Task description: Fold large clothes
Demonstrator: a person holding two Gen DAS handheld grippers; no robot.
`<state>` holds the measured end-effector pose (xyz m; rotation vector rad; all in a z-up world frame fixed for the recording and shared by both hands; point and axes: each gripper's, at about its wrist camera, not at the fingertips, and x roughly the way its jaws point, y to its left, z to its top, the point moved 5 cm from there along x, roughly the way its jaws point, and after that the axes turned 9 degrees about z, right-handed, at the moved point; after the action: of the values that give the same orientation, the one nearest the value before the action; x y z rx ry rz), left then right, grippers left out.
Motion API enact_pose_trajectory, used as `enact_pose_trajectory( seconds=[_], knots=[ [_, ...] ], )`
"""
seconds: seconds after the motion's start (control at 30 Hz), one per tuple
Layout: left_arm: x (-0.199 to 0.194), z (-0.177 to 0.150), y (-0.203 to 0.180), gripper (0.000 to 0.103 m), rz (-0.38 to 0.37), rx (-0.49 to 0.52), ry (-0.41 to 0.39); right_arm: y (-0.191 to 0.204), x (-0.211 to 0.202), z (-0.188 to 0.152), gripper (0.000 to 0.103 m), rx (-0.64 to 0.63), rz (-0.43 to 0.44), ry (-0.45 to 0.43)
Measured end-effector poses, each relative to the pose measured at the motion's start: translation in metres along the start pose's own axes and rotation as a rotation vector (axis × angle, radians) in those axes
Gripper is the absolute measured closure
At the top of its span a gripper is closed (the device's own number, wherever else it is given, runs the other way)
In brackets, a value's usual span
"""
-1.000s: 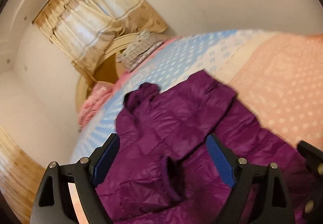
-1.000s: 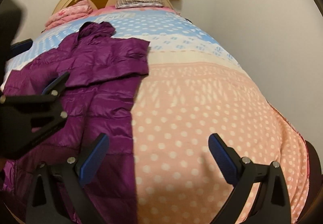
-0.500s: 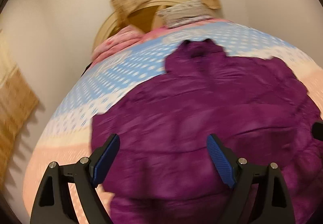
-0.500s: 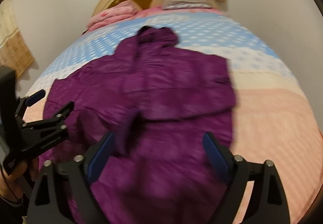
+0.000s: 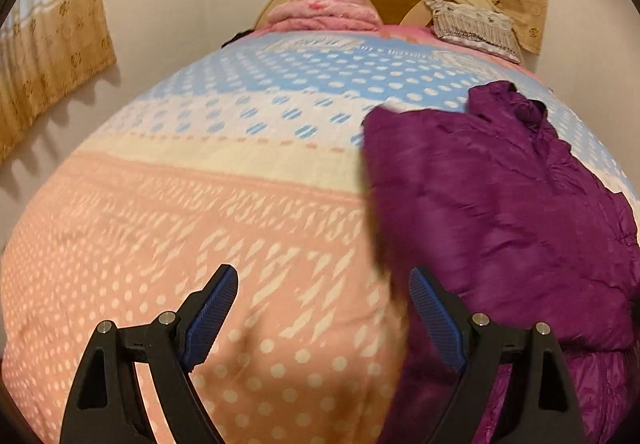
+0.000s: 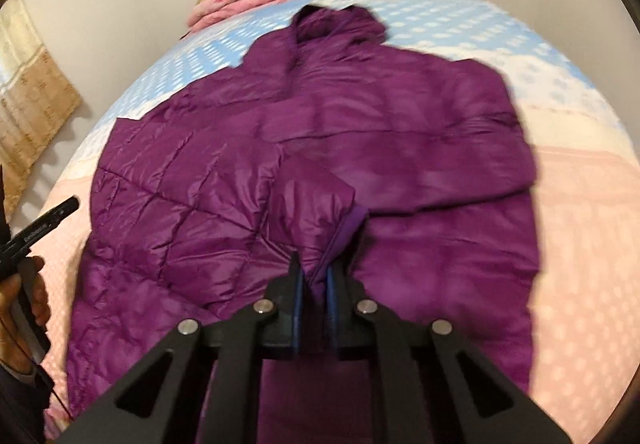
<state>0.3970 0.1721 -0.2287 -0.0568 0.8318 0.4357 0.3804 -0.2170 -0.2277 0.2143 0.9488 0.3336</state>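
Note:
A purple puffer jacket (image 6: pixel 400 148) lies spread on the bed, hood toward the headboard, both sleeves folded across its front. My right gripper (image 6: pixel 314 276) is shut on the cuff of the left sleeve (image 6: pixel 320 204), over the middle of the jacket. My left gripper (image 5: pixel 320 308) is open and empty, above the pink bedspread beside the jacket's left edge (image 5: pixel 500 212). The left gripper also shows at the left edge of the right wrist view (image 6: pixel 40 224), held by a hand.
The bed has a pink, cream and blue dotted cover (image 5: pixel 180 244). A folded pink blanket (image 5: pixel 324 14) and a patterned pillow (image 5: pixel 472 24) lie by the round headboard. Curtains (image 5: pixel 44 56) hang on the left wall. White walls stand close on both sides.
My right gripper has moved left over the jacket and shut on the sleeve cuff. My left gripper has swung left off the jacket, over the bare bedspread, still open.

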Motion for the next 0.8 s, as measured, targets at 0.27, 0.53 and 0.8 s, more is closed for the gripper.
enact_pose_trajectory(
  seconds=[0.27, 0.53, 0.8],
  knots=[
    [-0.02, 0.008, -0.036, 0.015, -0.106, 0.045, -0.027, -0.005, -0.019, -0.009, 0.046, -0.112, -0.136, 0.057],
    [-0.027, 0.048, -0.064, 0.015, -0.15, 0.106, -0.125, -0.007, -0.082, 0.017, 0.053, -0.076, -0.172, 0.035],
    [-0.016, 0.051, -0.101, 0.015, -0.206, 0.132, -0.086, 0.059, -0.06, 0.058, 0.063, -0.002, -0.078, -0.013]
  ],
)
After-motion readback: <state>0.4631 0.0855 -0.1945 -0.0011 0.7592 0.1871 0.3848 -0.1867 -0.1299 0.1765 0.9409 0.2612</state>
